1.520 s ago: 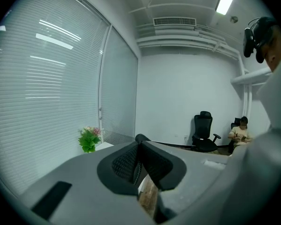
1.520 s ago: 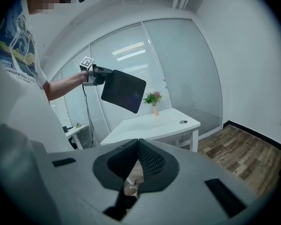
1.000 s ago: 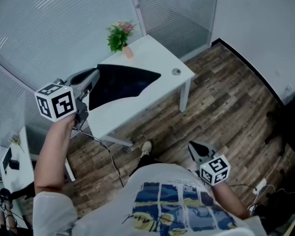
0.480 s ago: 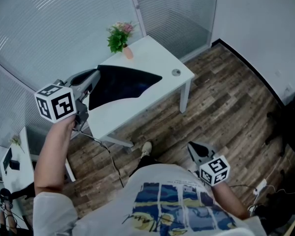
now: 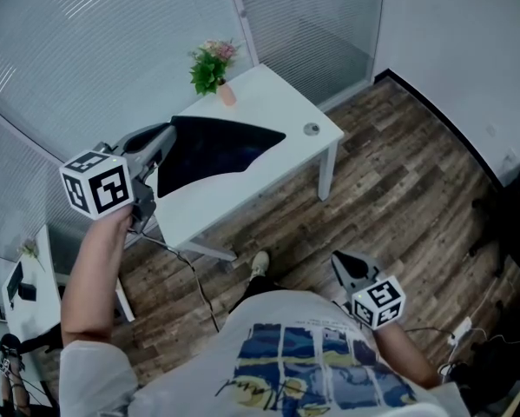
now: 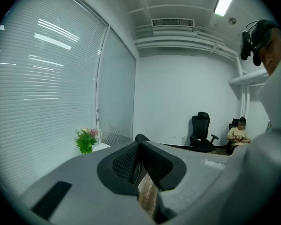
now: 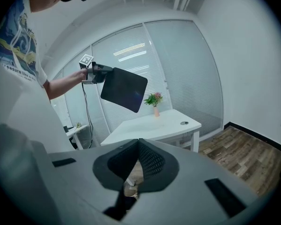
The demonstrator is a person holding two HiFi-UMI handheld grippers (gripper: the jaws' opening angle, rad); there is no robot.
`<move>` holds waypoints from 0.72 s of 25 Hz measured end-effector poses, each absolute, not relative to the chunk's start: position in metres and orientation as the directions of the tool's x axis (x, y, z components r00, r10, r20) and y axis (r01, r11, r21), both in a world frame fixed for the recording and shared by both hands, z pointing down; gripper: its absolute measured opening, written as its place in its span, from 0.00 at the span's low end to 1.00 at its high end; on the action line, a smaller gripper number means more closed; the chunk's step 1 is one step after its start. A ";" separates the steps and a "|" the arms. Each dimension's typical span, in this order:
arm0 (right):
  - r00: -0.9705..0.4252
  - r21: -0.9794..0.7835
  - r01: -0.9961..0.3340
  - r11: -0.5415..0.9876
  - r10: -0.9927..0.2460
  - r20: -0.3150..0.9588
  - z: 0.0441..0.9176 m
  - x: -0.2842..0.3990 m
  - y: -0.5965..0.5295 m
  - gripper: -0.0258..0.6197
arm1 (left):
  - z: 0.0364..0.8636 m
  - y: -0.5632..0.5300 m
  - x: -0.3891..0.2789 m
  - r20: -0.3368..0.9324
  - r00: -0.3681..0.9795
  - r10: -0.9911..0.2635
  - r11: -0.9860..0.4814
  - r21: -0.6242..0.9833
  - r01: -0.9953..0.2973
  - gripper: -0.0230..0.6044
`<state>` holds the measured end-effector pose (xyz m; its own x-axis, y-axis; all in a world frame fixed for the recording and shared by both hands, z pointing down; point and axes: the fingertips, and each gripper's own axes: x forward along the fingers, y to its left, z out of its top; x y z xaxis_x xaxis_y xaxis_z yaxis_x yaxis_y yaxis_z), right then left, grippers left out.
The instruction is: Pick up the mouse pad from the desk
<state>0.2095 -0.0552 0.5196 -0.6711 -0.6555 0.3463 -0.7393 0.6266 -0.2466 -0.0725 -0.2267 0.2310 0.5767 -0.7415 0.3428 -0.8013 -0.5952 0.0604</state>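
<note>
The left gripper (image 5: 162,142) is clamped on one edge of the black pad (image 5: 214,148). In the right gripper view the pad (image 7: 125,89) hangs in the air from that gripper (image 7: 99,73), tilted, one corner lowest, clear of the white desk (image 7: 154,123) and above its left end. From the head view the pad covers much of the desk's (image 5: 268,94) left half. In the left gripper view the jaws of the left gripper (image 6: 139,143) stand pressed together at the tips; the pad itself can hardly be made out there.

The right gripper (image 5: 342,263) is low by the person's right side, over the wood floor (image 5: 398,181), well apart from the desk. In its own view the right gripper (image 7: 139,144) has its jaws closed tip to tip, with nothing between them.

A plant (image 5: 211,63) in a small pink vase stands at the desk's far edge by the blinds. A round grommet (image 5: 311,129) sits near the right corner. The left gripper view also shows the plant (image 6: 86,140), a black chair (image 6: 202,130) by the far wall and a seated person (image 6: 239,135) beside it
</note>
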 end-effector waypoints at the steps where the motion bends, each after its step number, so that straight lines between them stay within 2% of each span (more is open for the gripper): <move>1: -0.672 -0.246 -0.739 0.627 -0.655 0.346 0.520 0.209 -0.055 0.04 | 0.231 -0.227 -0.073 0.342 0.577 -0.742 -0.595 0.061 -0.801 0.07; 18: -0.678 -0.244 -0.733 0.634 -0.653 0.338 0.517 0.204 -0.052 0.04 | 0.225 -0.217 -0.072 0.341 0.577 -0.742 -0.596 0.058 -0.801 0.07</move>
<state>0.2041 -0.0520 0.5172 -0.6775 -0.6533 0.3378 -0.7335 0.6343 -0.2443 -0.0717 -0.2171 0.2253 0.5767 -0.7423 0.3412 -0.8010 -0.5959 0.0576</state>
